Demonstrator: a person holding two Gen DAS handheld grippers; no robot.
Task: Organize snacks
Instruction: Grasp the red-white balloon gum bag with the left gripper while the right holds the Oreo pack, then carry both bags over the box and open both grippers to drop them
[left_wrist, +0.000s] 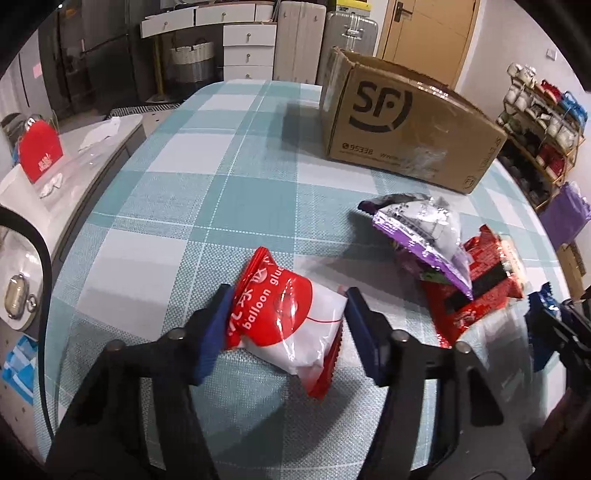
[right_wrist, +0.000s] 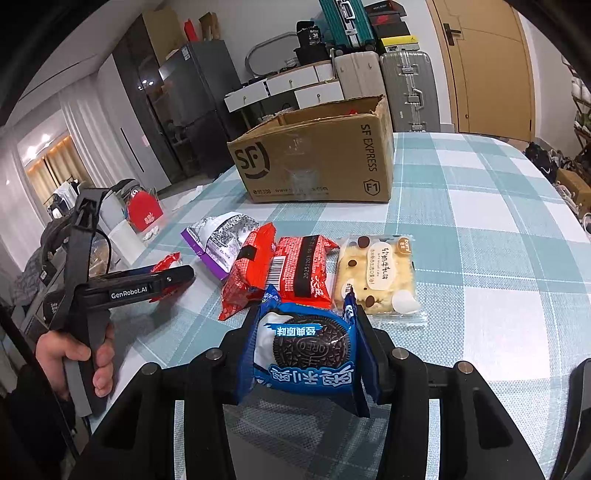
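Snacks are mostly unsorted: left gripper (left_wrist: 284, 325) clamps the red-white packet (left_wrist: 291, 317), right gripper (right_wrist: 304, 354) clamps the Oreo pack (right_wrist: 306, 350), four packets remain beside the SF cardboard box (right_wrist: 314, 158).

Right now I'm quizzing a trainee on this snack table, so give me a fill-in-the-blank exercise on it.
1. The right gripper is shut on a blue ____ pack.
2. The left gripper holds a red and white packet printed "balloon ____".
3. The cardboard box on the checked tablecloth has its top ____.

Missing words: Oreo; glue; open
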